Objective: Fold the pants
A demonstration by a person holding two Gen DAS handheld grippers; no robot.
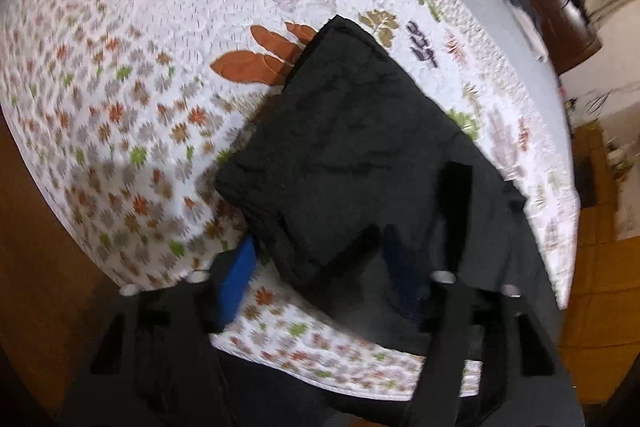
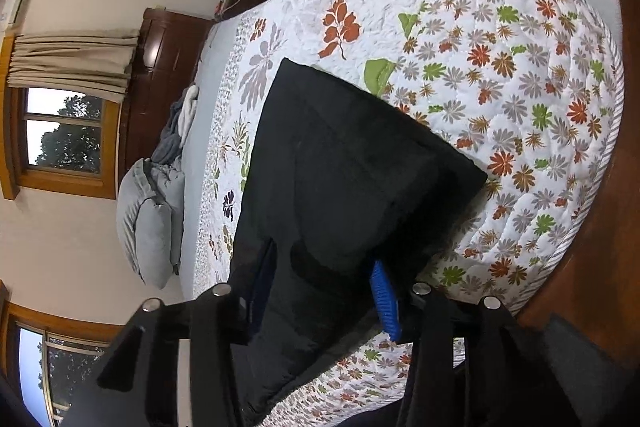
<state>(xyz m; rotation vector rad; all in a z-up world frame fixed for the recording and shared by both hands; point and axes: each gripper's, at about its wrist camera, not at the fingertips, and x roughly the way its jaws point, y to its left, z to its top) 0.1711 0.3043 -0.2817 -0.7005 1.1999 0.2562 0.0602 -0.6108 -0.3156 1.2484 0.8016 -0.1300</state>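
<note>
- Left gripper (image 1: 320, 267) is spread wide; my blue pads (image 1: 239, 279) straddle the near corner of the black pants (image 1: 340, 147), cloth between them but not clamped.
- Right gripper (image 2: 324, 291) likewise stands open around the pants' (image 2: 340, 167) near edge.
- Pants lie folded on the bed (image 2: 520, 67), long axis running away from me.

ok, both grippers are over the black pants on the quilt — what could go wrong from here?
1. The pants sit near the edge of the bed; a drag toward it may pull them off.
2. The left gripper and right gripper both have fabric between wide-apart fingers; closing may catch only the top layer, so the fold opens on lifting.
3. The left view is blurred, which suggests fast motion that could skew the folded stack.
</note>
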